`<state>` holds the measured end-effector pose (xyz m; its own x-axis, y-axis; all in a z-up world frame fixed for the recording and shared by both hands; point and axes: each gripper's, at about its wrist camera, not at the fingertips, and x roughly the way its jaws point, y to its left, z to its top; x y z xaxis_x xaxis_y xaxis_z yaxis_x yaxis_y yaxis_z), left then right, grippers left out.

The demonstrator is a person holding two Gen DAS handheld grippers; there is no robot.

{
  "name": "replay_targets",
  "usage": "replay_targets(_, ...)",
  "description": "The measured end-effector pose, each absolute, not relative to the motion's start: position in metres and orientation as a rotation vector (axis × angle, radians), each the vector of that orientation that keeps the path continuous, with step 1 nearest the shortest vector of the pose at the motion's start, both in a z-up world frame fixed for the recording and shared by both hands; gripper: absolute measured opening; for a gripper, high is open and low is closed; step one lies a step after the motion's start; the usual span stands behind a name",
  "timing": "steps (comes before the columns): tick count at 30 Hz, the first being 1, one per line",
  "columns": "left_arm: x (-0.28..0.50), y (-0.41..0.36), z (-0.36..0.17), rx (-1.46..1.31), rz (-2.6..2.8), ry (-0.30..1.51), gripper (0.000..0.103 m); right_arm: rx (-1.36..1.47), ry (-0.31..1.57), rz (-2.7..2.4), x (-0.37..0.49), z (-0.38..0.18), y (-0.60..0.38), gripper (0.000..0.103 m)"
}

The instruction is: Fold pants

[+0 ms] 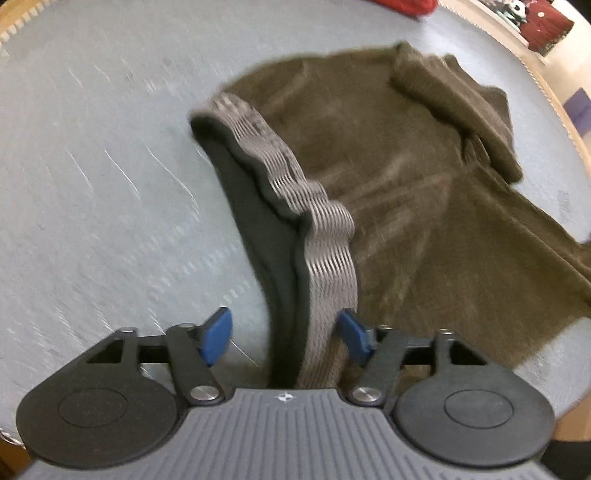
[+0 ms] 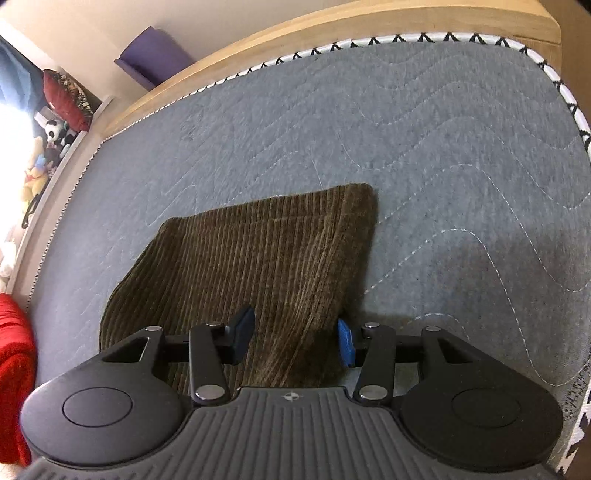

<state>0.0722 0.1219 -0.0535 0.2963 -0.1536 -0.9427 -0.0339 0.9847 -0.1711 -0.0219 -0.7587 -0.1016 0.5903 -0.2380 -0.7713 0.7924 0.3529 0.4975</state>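
Note:
Brown corduroy pants lie on a grey quilted mat. In the left wrist view the grey elastic waistband and dark lining run between my left gripper's blue pads, which stand wide apart. The far part of the pants is bunched at the upper right. In the right wrist view a pant leg with its hem at the far end lies between my right gripper's spread pads. Neither gripper clamps the fabric.
A red cloth lies at the mat's far edge and at the left in the right wrist view. The mat has a black-and-white trimmed border on a wooden frame. Stuffed toys sit beyond it.

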Motion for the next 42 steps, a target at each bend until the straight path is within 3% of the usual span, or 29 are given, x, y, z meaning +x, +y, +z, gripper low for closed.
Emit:
replay_targets(2, 0.071, 0.113, -0.061, -0.162, -0.142, 1.288, 0.077, 0.984, 0.661, -0.755, -0.018, -0.102, -0.757, 0.040)
replay_targets(4, 0.069, 0.098, -0.069, -0.111, -0.191, 1.297, 0.077, 0.968, 0.675, -0.783, -0.017, -0.105, -0.756, 0.021)
replay_targets(9, 0.065, 0.074, -0.085, 0.032, -0.180, 1.266, 0.078, 0.972, 0.672, -0.785, -0.024, -0.106, -0.756, 0.012)
replay_targets(13, 0.065, 0.067, -0.072, 0.105, -0.194, 1.262, 0.040, 0.955, 0.646, -0.799, -0.030, -0.094, -0.754, 0.010)
replay_targets(19, 0.061, 0.091, -0.020, 0.076, -0.236, 1.170, 0.030, 0.937, 0.612, -0.875, -0.050, -0.062, -0.740, 0.009)
replay_targets(22, 0.051, 0.104, 0.003, 0.185, -0.241, 1.123, 0.030, 0.929, 0.709, -0.936, -0.060, -0.056, -0.729, 0.008)
replay_targets(27, 0.048, 0.102, -0.029, 0.352, -0.212, 1.248, 0.039, 1.009, 0.956, -0.906, -0.080, -0.089, -0.721, 0.013)
replay_targets(32, 0.042, 0.073, -0.025, 0.553, -0.118, 1.129, 0.072, 1.022, 0.886, -0.909, -0.095, -0.094, -0.736, 0.029)
replay_targets(36, 0.042, 0.054, -0.003, 0.508, -0.102, 1.003, 0.073, 0.979, 0.851, -0.917, -0.092, -0.096, -0.742, 0.034)
replay_targets(38, 0.042, 0.043, 0.003, 0.435, -0.134, 0.960, 0.073, 0.939, 0.844, -0.923, -0.087, -0.096, -0.743, 0.023)
replay_targets(39, 0.045, 0.036, 0.003, 0.394, -0.167, 0.949, 0.073, 0.912, 0.844, -0.930, -0.085, -0.094, -0.742, 0.007)
replay_targets(42, 0.045, 0.019, -0.003, 0.237, -0.358, 1.014, 0.070, 0.895, 0.742, -0.985, -0.089, -0.079, -0.743, 0.006)
